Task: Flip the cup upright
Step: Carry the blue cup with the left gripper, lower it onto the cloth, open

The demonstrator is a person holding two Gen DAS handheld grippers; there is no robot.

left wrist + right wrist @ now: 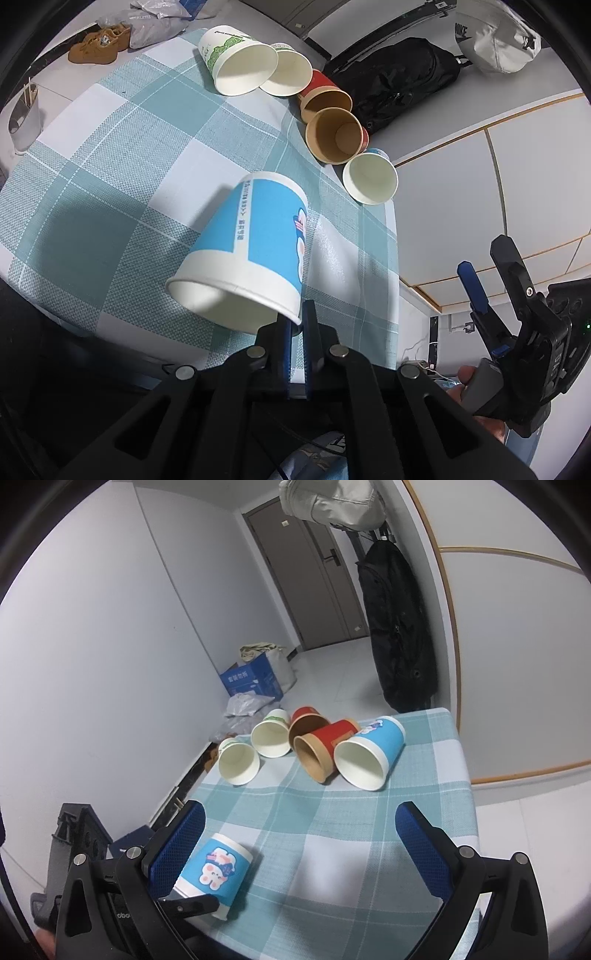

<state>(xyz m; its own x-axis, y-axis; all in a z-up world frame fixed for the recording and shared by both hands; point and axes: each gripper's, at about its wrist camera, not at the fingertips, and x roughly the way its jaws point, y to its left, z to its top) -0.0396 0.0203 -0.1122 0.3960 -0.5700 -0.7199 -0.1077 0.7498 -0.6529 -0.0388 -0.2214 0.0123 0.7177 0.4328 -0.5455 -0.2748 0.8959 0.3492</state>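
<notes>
Checked teal-and-white worktop (110,155) lay under a blue-and-white paper cup (255,251), rim pinched by the closed left hand-held gripper (295,332); right hand-held gripper (299,827) gaped empty.

A home's entry room: front door (314,576), hung backpack (399,627), shoes (99,44), checked tablecloth (332,830).

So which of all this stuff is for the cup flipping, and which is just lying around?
For the job:
- blue cup, pinched at its rim
- left gripper holding it
- five more tipped cups
- right gripper, open

Just lying around:
- black backpack
- blue box
- brown shoes
</notes>
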